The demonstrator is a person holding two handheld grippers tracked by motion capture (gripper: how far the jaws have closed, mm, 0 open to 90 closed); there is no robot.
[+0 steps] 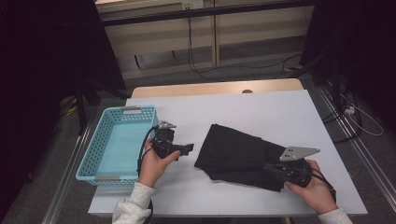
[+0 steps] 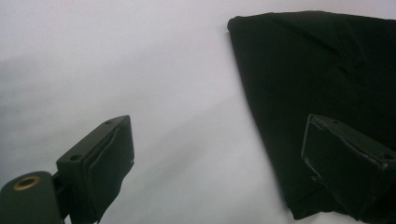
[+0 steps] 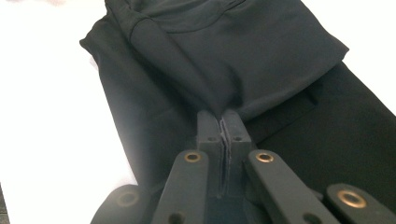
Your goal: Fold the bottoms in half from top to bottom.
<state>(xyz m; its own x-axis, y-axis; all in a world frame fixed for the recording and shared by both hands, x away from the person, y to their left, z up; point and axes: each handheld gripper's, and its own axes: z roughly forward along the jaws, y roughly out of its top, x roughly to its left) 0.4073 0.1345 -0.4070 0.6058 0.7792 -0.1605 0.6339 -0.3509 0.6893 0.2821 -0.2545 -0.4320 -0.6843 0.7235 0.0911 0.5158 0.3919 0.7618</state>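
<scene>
Right tool (image 1: 273,169) is clamped on a fold of black cloth (image 1: 238,156) on a white desk (image 1: 261,112); left tool (image 1: 187,150) hangs with its jaws apart and nothing between them.

Seen from above, the folded black cloth lies near the middle of the desk, slanting toward the person's right hand (image 1: 314,189) at the near edge. In the right gripper view the right tool (image 3: 223,122) has its jaws pressed together, pinching a raised ridge of the cloth (image 3: 243,56) where an upper layer lies over a lower one. The left hand (image 1: 154,165) holds the left tool just beside the cloth's left edge, apart from it. In the left gripper view the cloth (image 2: 322,74) lies to the right. A light blue perforated basket (image 1: 95,154) sits at the desk's left side, close behind the left hand.
</scene>
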